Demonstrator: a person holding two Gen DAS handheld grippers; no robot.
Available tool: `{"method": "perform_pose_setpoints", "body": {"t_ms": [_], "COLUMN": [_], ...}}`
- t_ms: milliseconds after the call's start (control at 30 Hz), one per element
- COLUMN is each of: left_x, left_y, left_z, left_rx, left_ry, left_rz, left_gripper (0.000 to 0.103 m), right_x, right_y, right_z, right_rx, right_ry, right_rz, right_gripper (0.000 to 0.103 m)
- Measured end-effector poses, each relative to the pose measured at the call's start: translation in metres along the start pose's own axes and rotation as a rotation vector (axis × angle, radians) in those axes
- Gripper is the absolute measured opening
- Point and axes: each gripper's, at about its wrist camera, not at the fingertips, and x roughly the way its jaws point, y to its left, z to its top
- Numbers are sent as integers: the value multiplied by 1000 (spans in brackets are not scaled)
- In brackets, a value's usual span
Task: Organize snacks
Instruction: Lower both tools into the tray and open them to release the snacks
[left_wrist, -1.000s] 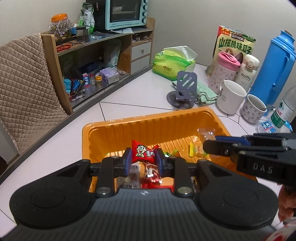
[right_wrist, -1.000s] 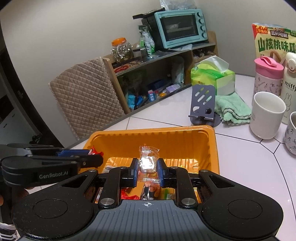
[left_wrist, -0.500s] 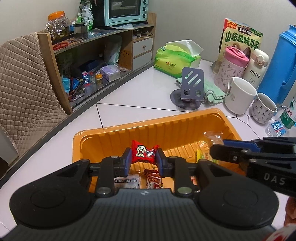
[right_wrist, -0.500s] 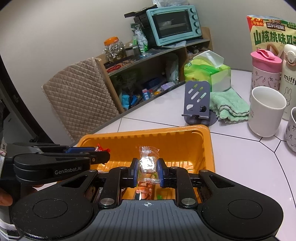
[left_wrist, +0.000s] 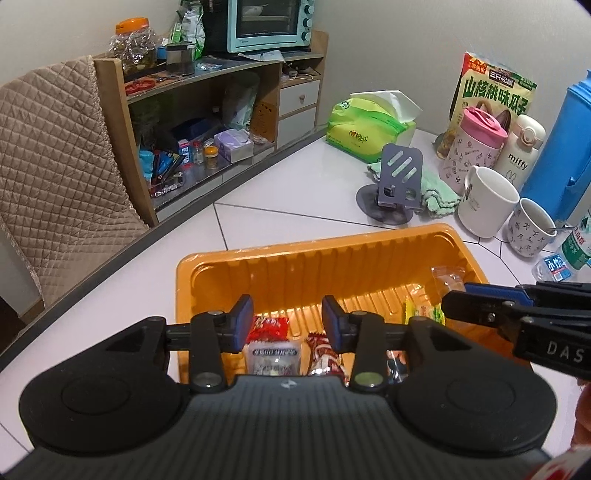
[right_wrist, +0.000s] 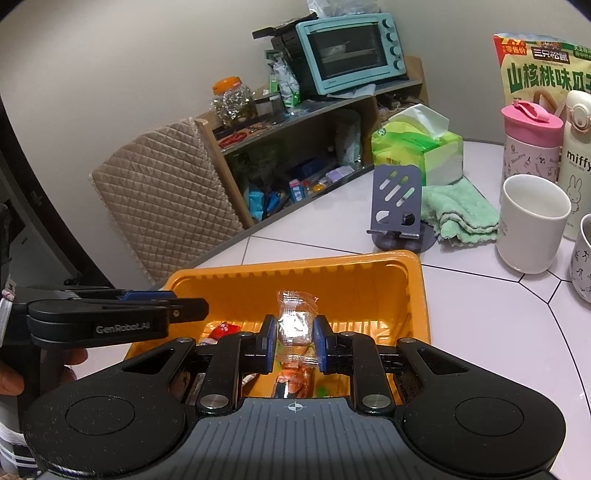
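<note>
While both grippers hang over an orange tray (left_wrist: 369, 258) on a white tiled table (left_wrist: 295, 192), the left gripper (left_wrist: 287, 322) has just been opening; its blue-padded jaws now stand moderately apart with nothing pinched between them, and a red snack packet (left_wrist: 267, 326) lies in the tray below the gap, beside a white-labelled packet (left_wrist: 272, 356) and a red-and-white wrapper (left_wrist: 325, 350); the right gripper (right_wrist: 294, 334) is closed on a clear-wrapped candy (right_wrist: 295, 321), held upright above the tray's near right part, its crimped top poking up past the pads; under it more wrapped snacks (right_wrist: 293, 376) lie on the tray floor; in the right wrist view the left gripper reaches in from the left edge, with part of the hand (right_wrist: 11, 376) that holds it showing; beyond the tray stand a grey phone stand (left_wrist: 397, 184), a green cloth (left_wrist: 439, 192), a green tissue pack (left_wrist: 369, 125), a white mug (left_wrist: 487, 203), a patterned cup (left_wrist: 532, 230), a pink-lidded tumbler (left_wrist: 472, 151), a white bottle (left_wrist: 522, 151) and a blue flask (left_wrist: 557, 147); a seed bag (left_wrist: 495, 92) leans at the wall; to the left a wooden shelf (left_wrist: 122, 122) carries a teal toaster oven (left_wrist: 269, 24).
</note>
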Motion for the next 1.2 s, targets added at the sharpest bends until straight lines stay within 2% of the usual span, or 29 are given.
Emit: {"method": "perform_pose_setpoints", "body": {"t_ms": [400, 800, 867, 933, 1000, 1167, 1200], "left_x": [-13, -14, -14, -14, -15, -21, -22], "left_y": [2, 2, 2, 3, 4, 3, 2], "left_z": [-9, -5, -5, -5, -6, -9, -10], "left_rx": [-10, -23, -23, -26, -31, -26, -22], "left_ry": [23, 7, 7, 5, 2, -3, -6], "left_rz": [1, 2, 2, 3, 3, 9, 9], "left_gripper": [38, 41, 41, 41, 42, 43, 43], "right_x": [6, 13, 13, 11, 8, 0, -1], "right_y": [-2, 4, 3, 2, 1, 1, 1], "right_z": [2, 11, 12, 12, 11, 7, 6], "right_rx": [-4, -4, 8, 14, 10, 8, 7], "right_ry": [14, -47, -50, -64, -75, -49, -43], "right_rz": [-19, -25, -22, -26, -35, -20, -16], "right_gripper": [22, 22, 26, 44, 52, 54, 59]}}
